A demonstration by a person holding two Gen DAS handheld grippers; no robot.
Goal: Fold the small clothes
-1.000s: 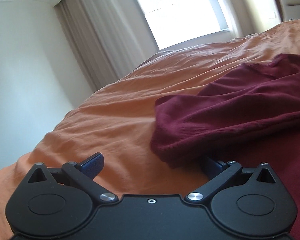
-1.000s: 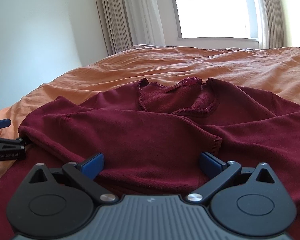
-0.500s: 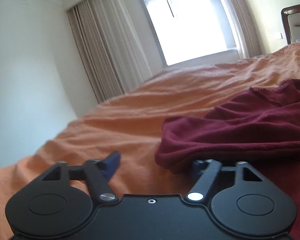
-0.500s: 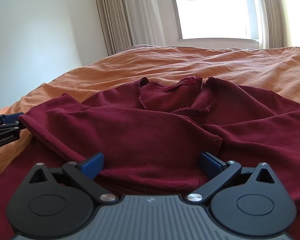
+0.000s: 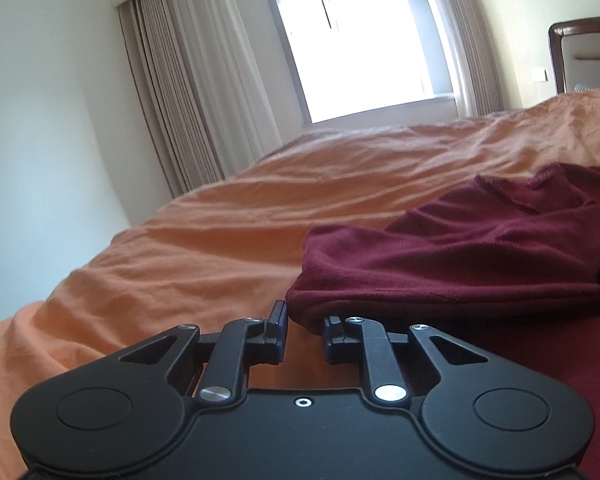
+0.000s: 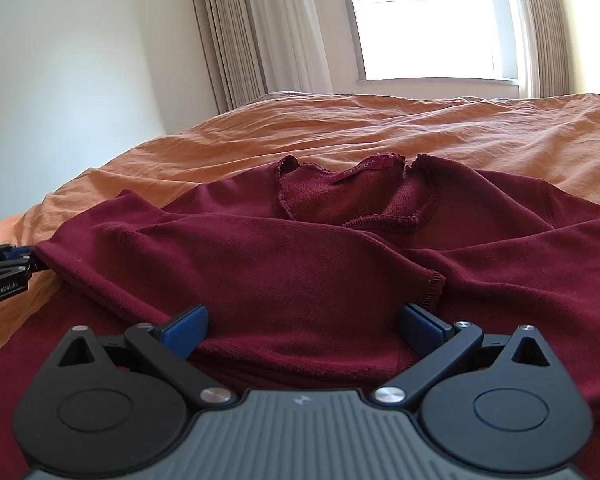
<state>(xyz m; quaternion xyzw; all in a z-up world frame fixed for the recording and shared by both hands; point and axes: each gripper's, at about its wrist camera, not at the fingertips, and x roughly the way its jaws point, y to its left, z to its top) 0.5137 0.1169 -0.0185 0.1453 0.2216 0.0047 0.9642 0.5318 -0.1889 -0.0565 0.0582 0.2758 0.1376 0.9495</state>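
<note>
A bed with a rumpled orange cover fills the room. A maroon sweater lies spread near its front edge.

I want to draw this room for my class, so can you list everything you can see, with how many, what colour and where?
sweater: one, dark red, spread on the bed with a sleeve folded across its front
bed cover: one, orange, wrinkled, under the sweater
window: one, bright white, in the far wall
curtains: pale beige, hanging at both sides of the window
walls: white, behind the bed
headboard: one, dark wood frame with a pale panel, far right in the left wrist view
left gripper: one, black, at the sweater's left edge, jaws closing with the cloth edge between them
right gripper: one, black with blue pads, open over the sweater's front
</note>
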